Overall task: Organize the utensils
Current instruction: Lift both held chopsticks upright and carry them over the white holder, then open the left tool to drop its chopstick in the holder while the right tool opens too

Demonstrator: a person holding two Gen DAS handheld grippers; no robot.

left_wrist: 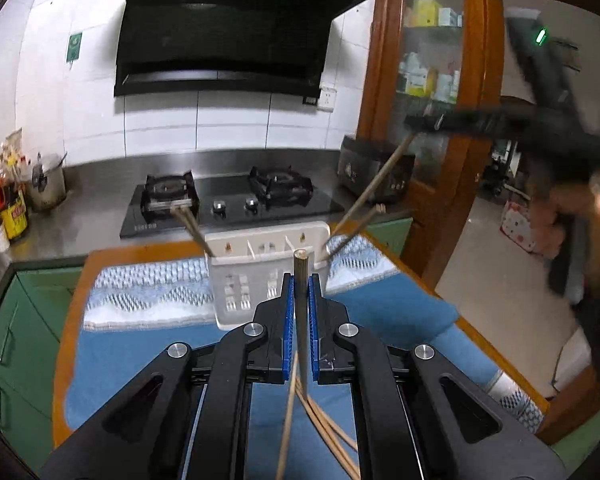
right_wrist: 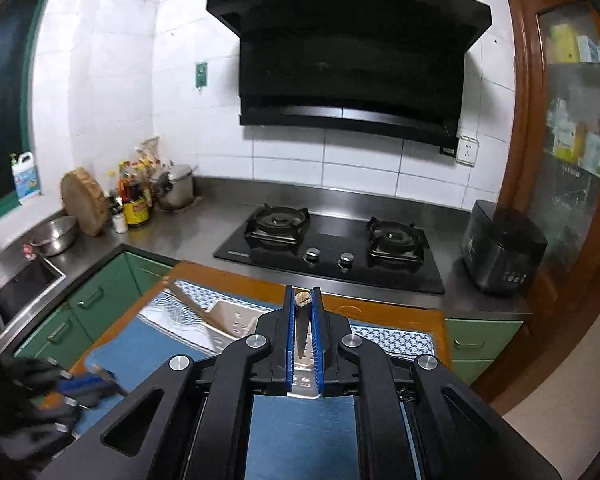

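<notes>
My left gripper is shut on a brown chopstick held upright, just in front of the white slotted utensil basket on the blue mat. Several chopsticks lean out of the basket's left and right compartments. Loose chopsticks lie on the mat under the left gripper. My right gripper is shut on another chopstick, above the basket. The right gripper also shows blurred at the upper right of the left wrist view, its chopstick slanting down to the basket's right compartment.
The basket stands on a blue cloth over an orange-edged table. Beyond are a steel counter with a black gas hob, a rice cooker, sauce bottles, a sink and a wooden cabinet.
</notes>
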